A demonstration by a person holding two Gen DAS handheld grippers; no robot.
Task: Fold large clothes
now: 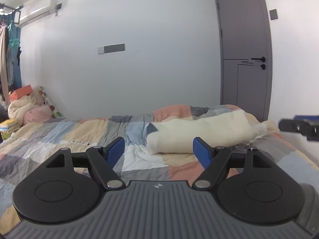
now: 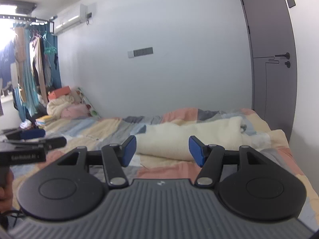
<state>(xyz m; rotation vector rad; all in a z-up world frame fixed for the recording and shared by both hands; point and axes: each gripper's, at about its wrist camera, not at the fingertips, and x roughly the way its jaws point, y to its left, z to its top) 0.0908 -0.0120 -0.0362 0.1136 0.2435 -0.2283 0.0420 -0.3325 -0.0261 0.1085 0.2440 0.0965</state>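
Cream fleece garment (image 1: 201, 133) on patchwork bed (image 1: 65, 133); both claws empty, agape

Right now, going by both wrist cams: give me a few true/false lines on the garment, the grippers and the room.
1. A cream fleecy garment lies bundled on the patchwork bedspread. True.
2. The left gripper is clamped on the garment. False: its fingers stand apart with nothing between them, short of the garment.
3. The right gripper is open and holds nothing. True.
4. The grey door stands wide open. False: it is closed.
5. An air conditioner hangs high on the wall. True.
6. The garment is spread flat, sleeves laid out. False: it sits in a rumpled roll.
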